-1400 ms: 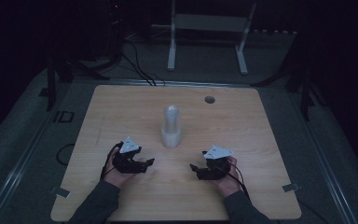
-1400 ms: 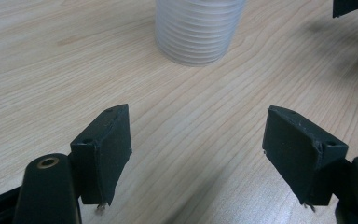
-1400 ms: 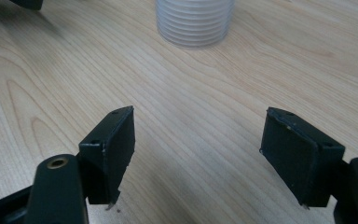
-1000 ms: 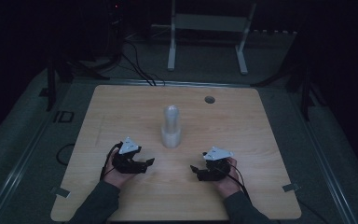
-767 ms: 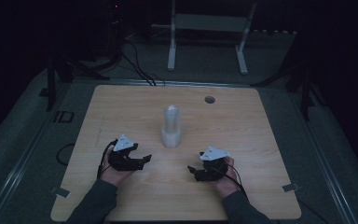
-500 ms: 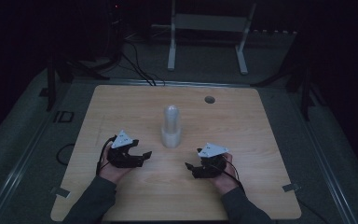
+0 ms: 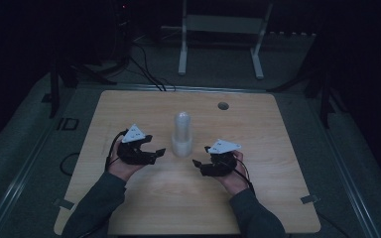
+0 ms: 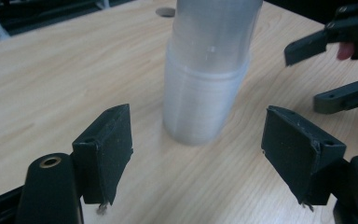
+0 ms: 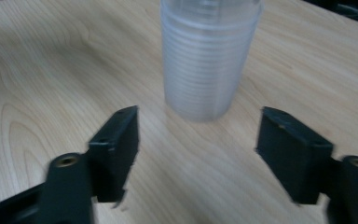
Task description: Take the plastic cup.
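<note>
A stack of translucent plastic cups (image 7: 181,134) stands upside down at the middle of the wooden table (image 7: 129,109). My left gripper (image 7: 155,153) hovers just left of it, pointing at its base. In the left gripper view the cups (image 8: 205,84) stand just beyond the open left gripper (image 8: 209,154). My right gripper (image 7: 198,166) hangs just right of the stack, and the cups (image 9: 205,60) rise ahead of it (image 9: 198,149). Both pairs of jaws have just been closing, with nothing between them. The right gripper (image 8: 326,72) also appears across the stack in the left gripper view.
A round cable hole (image 7: 223,105) sits in the table's far right part. Behind the table stands a white frame (image 7: 218,29), with cables (image 7: 144,69) on the dark floor. Bare wood lies all around the cups.
Both hands have lifted off the table and moved inward and forward, toward the cup stack. The stack has not moved.
</note>
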Demonstrator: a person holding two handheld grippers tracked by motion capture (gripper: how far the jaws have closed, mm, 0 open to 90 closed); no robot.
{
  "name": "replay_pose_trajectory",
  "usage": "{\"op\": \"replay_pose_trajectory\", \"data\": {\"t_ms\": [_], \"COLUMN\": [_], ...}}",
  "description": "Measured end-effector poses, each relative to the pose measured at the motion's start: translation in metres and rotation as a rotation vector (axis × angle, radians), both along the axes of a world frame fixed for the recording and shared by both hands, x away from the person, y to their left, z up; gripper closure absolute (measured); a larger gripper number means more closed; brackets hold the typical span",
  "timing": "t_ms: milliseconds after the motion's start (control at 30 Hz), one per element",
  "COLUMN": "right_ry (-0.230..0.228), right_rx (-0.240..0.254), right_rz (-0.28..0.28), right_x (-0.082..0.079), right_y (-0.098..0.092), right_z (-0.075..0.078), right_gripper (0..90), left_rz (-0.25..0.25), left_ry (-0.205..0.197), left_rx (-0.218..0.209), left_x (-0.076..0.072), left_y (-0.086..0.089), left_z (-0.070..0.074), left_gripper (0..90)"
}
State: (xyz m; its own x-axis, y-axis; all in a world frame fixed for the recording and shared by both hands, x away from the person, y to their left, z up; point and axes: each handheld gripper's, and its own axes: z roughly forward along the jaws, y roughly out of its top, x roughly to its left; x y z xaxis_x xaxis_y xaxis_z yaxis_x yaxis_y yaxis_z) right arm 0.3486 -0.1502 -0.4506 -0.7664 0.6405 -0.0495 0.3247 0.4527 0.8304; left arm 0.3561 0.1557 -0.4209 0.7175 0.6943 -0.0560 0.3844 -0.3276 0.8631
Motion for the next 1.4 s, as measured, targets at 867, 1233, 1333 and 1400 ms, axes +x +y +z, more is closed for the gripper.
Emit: {"op": "replay_pose_trajectory", "data": {"t_ms": [867,1233,1333,1400], "right_ry": [0.012,0.02,0.023,0.022], "right_rx": [0.014,0.021,0.017,0.015], "right_rz": [-0.02,-0.011,-0.01,-0.007], "right_x": [0.036,0.041,0.042,0.043], "right_y": [0.032,0.034,0.035,0.035], "right_z": [0.005,0.001,0.002,0.002], "right_gripper": [19.2,17.2,16.9,16.9], "left_rz": [-0.041,-0.07,-0.077,-0.083], "left_ry": [-0.059,-0.069,-0.076,-0.08], "left_rx": [-0.027,0.012,0.031,0.028], "left_x": [0.028,0.044,0.048,0.05], "left_y": [-0.027,-0.045,-0.051,-0.054], "left_z": [0.034,0.042,0.045,0.047], "left_gripper": [22.5,20.7,20.7,20.7]}}
